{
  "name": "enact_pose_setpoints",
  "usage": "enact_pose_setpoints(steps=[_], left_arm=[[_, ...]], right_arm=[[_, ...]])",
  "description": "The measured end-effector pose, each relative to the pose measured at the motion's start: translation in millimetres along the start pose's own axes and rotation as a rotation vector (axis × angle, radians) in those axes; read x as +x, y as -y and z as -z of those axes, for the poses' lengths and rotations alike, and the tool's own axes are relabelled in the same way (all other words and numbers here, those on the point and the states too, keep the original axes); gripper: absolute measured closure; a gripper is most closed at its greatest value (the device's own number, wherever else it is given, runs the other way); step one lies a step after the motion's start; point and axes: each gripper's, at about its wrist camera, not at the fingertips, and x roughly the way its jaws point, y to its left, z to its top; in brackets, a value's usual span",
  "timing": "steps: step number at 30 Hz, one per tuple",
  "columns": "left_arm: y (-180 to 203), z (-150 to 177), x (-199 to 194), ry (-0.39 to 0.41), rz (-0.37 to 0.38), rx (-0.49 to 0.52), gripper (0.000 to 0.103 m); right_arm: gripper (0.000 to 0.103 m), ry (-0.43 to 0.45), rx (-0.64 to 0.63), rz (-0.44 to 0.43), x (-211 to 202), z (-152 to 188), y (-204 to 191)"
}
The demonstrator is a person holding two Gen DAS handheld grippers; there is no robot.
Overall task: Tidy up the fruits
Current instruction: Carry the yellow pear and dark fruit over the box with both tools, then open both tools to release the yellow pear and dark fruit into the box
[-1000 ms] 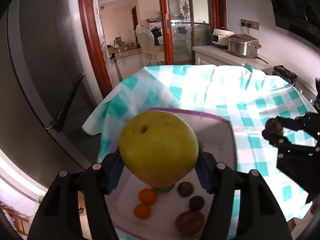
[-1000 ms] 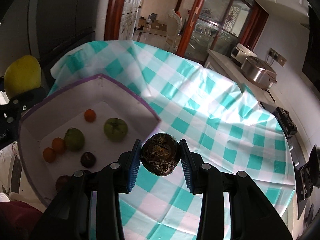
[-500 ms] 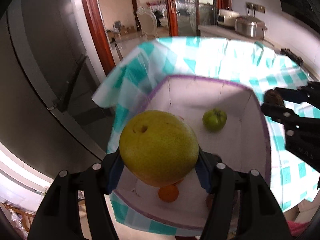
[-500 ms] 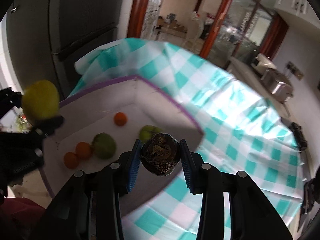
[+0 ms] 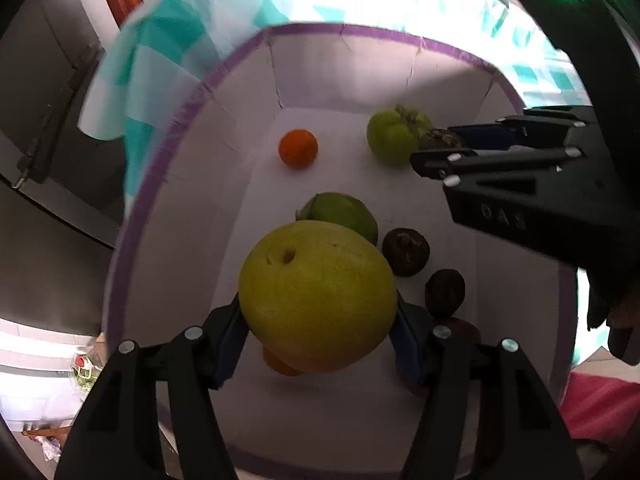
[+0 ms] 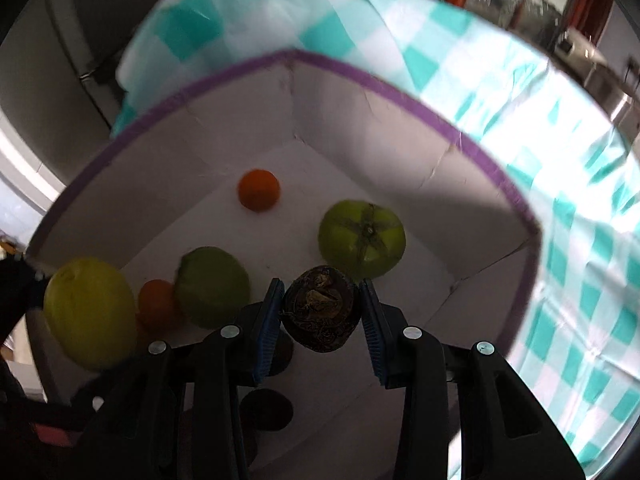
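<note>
My left gripper [image 5: 318, 336] is shut on a large yellow pear [image 5: 318, 294] and holds it above the floor of a white box with a purple rim [image 5: 192, 104]. My right gripper [image 6: 320, 320] is shut on a dark wrinkled passion fruit [image 6: 320, 308] and holds it inside the same box [image 6: 400, 92]. The right gripper also shows in the left wrist view [image 5: 434, 156], reaching in from the right. In the box lie an orange [image 5: 298, 148], two green fruits [image 5: 394, 136] [image 5: 344, 212] and two dark fruits [image 5: 405, 251] [image 5: 445, 291]. The pear also shows in the right wrist view [image 6: 90, 312].
The box stands on a table under a teal and white checked cloth [image 6: 520, 100]. A dark fridge [image 5: 44, 128] is to the left. Another orange [image 6: 158, 306] lies under the pear. A steel cooker [image 6: 616, 88] stands far back right.
Both grippers have moved forward and down into the box with their fruits still held. The box now fills both views.
</note>
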Motion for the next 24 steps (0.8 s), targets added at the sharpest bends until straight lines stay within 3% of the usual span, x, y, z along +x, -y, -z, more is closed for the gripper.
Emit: enact_pose_setpoints(steps=[5, 15, 24], left_arm=[[10, -6, 18, -0.055, 0.02, 0.039, 0.04], [17, -19, 35, -0.11, 0.01, 0.027, 0.039], [6, -14, 15, -0.012, 0.026, 0.012, 0.023]], right_arm=[[0.065, -0.091, -0.005, -0.005, 24, -5, 10], [0.06, -0.132, -0.039, -0.041, 31, -9, 12], [0.04, -0.08, -0.034, -0.063, 19, -11, 15]])
